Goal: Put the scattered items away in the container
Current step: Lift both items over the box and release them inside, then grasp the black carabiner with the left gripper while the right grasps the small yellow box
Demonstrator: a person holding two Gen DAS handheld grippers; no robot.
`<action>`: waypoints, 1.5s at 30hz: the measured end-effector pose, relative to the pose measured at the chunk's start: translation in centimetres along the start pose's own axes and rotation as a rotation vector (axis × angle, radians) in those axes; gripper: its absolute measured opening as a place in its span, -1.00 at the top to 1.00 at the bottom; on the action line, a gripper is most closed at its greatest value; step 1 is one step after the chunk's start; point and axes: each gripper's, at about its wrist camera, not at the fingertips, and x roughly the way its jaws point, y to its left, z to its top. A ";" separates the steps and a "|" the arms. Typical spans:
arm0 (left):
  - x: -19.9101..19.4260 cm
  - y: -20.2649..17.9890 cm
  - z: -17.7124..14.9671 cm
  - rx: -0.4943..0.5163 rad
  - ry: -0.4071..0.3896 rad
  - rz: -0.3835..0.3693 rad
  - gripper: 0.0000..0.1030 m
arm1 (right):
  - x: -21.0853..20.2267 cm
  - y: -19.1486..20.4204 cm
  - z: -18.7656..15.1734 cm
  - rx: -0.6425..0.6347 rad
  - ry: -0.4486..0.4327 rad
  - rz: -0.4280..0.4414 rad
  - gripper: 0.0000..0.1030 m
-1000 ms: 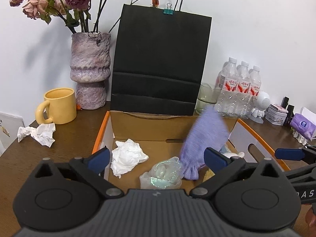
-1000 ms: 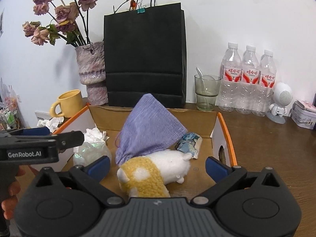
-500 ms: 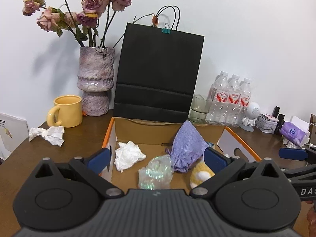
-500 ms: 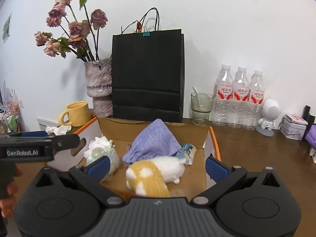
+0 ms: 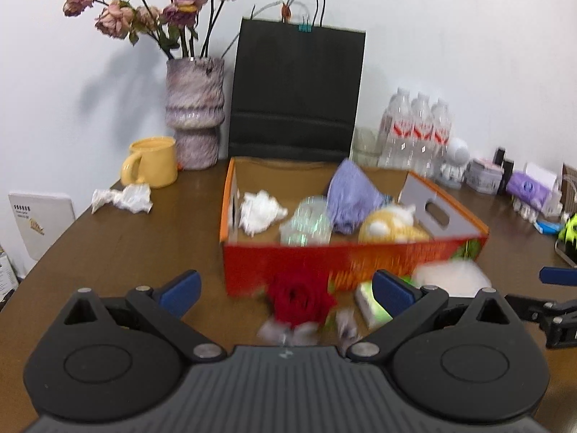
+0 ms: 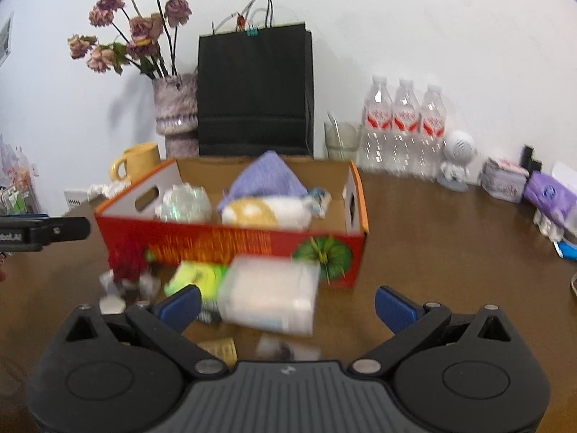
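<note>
An orange-red cardboard box (image 5: 346, 258) (image 6: 252, 240) stands mid-table and holds a purple knit pouch (image 5: 351, 195) (image 6: 265, 180), a yellow and white plush (image 5: 391, 225) (image 6: 267, 213), a white crumpled tissue (image 5: 259, 211) and a shiny plastic wad (image 5: 306, 223) (image 6: 184, 204). In front of the box lie a red rose (image 5: 301, 297) (image 6: 126, 258), a green packet (image 5: 371, 303) (image 6: 196, 279) and a white pack (image 5: 450, 278) (image 6: 268, 297). My left gripper (image 5: 285, 288) is open above the rose. My right gripper (image 6: 288, 305) is open over the white pack.
A black paper bag (image 5: 295, 90), a vase of dried roses (image 5: 194, 112), a yellow mug (image 5: 151, 162) and crumpled paper (image 5: 124, 198) stand behind and left of the box. Water bottles (image 6: 404, 133), a glass (image 6: 340, 140), a small white figure (image 6: 456, 158) and purple tissues (image 6: 548, 195) are at right.
Both grippers have pulled back and up from over the box, so its red front and the items on the table before it have come into view. The purple pouch now lies in the box.
</note>
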 end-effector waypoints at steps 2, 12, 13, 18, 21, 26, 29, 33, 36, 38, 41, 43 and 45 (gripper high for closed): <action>-0.1 0.1 -1.1 0.009 0.029 0.004 -1.00 | 0.0 -0.1 -1.2 0.015 0.028 0.000 -1.00; 0.7 -1.3 -5.8 0.164 0.123 0.013 -0.79 | 1.6 3.5 -3.3 -0.079 0.074 0.051 -0.70; 1.0 -1.4 -5.9 0.168 0.132 0.008 -0.75 | 1.9 3.8 -3.2 -0.083 0.076 0.055 -0.63; 1.8 -1.5 -6.4 0.171 0.142 -0.022 -0.55 | 3.7 4.6 -2.6 -0.079 0.099 0.073 -0.46; 1.9 -1.8 -6.4 0.193 0.136 -0.054 -0.41 | 4.4 4.6 -2.6 -0.066 0.117 0.081 -0.20; 1.7 -2.2 -6.2 0.219 0.145 -0.130 0.17 | 3.7 4.6 -2.9 -0.066 0.098 0.092 0.41; 1.3 -2.5 -6.4 0.219 0.143 -0.148 0.53 | 3.2 4.5 -3.2 -0.057 0.092 0.096 0.42; 1.2 -2.6 -6.5 0.217 0.139 -0.137 0.55 | 2.3 4.7 -3.4 -0.062 0.068 0.096 0.42; 0.9 -2.6 -6.5 0.209 0.131 -0.144 0.70 | 1.8 4.7 -3.4 -0.060 0.058 0.100 0.42; 0.7 -2.6 -6.3 0.203 0.133 -0.156 0.90 | 1.6 4.8 -3.5 -0.057 0.055 0.099 0.42; 0.6 -2.5 -6.2 0.203 0.129 -0.156 0.90 | 1.3 4.6 -3.5 -0.052 0.050 0.102 0.42; 0.5 -2.4 -6.2 0.191 0.125 -0.157 0.90 | 1.1 4.6 -3.6 -0.050 0.047 0.103 0.42; 0.2 -2.1 -6.1 0.177 0.120 -0.162 0.89 | 0.9 4.5 -3.7 -0.047 0.046 0.105 0.42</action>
